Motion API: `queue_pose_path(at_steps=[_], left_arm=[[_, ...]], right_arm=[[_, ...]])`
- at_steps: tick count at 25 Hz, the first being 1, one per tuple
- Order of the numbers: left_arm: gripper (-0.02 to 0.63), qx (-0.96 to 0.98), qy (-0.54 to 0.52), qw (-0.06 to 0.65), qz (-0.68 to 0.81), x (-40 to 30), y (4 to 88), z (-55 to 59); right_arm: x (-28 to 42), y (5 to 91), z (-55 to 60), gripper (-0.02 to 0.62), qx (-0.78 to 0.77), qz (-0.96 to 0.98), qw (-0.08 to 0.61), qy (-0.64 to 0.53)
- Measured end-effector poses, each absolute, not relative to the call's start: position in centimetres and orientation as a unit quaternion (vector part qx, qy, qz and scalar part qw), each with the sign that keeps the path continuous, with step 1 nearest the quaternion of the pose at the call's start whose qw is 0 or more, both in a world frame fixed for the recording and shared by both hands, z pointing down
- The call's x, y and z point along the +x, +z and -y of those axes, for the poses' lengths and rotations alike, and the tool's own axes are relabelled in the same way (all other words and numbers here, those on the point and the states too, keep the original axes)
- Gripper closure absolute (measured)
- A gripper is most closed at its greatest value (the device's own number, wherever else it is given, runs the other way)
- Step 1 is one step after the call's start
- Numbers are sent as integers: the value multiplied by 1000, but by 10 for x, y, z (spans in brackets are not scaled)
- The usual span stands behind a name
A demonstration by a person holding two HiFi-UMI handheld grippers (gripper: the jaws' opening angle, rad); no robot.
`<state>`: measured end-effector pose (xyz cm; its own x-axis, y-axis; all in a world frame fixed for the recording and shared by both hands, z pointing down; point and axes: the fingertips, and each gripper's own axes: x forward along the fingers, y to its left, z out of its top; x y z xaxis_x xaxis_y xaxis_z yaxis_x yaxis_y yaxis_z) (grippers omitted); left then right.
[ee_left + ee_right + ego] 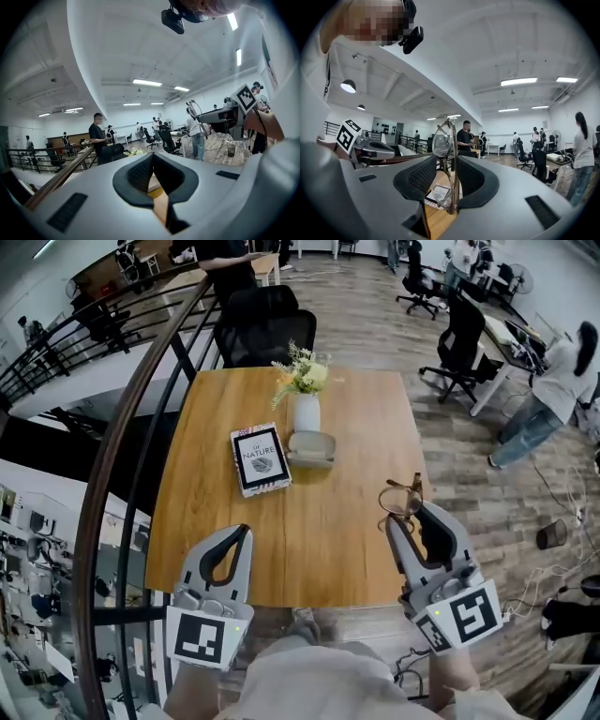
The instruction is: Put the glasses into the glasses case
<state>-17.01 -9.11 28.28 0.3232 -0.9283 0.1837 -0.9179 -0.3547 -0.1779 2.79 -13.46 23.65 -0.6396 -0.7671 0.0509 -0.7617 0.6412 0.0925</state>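
Observation:
The thin metal-framed glasses [401,498] hang above the table's right front, with my right gripper [407,517] shut on them. In the right gripper view the glasses [442,143] stand on edge between the dark pads [423,176], lenses one above the other. The grey-green glasses case [311,448] lies mid-table in front of the vase, well ahead of and left of the glasses. My left gripper [244,531] hovers over the table's front left, shut with nothing in it; in its own view the left gripper [152,157] shows its pads meeting.
A book [260,458] lies just left of the case. A white vase of flowers [305,409] stands behind the case. The wooden table [319,540] has a railing [131,418] along its left side. Office chairs [262,324] stand beyond; people stand farther off.

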Motion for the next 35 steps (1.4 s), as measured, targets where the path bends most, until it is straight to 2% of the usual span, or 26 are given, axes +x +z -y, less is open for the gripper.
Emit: queue_pose_path(at_steps=[13, 29, 35], left_arm=[[589, -802, -134, -1, -582, -210, 302, 135], [589, -774, -163, -16, -612, -156, 321, 196], [589, -767, -182, 12, -615, -153, 325, 236]], right_arm=[[-13, 254, 194, 433, 395, 916, 71, -22], [34, 286, 275, 433, 314, 943, 108, -19], [28, 304, 326, 433, 276, 951, 136, -19]])
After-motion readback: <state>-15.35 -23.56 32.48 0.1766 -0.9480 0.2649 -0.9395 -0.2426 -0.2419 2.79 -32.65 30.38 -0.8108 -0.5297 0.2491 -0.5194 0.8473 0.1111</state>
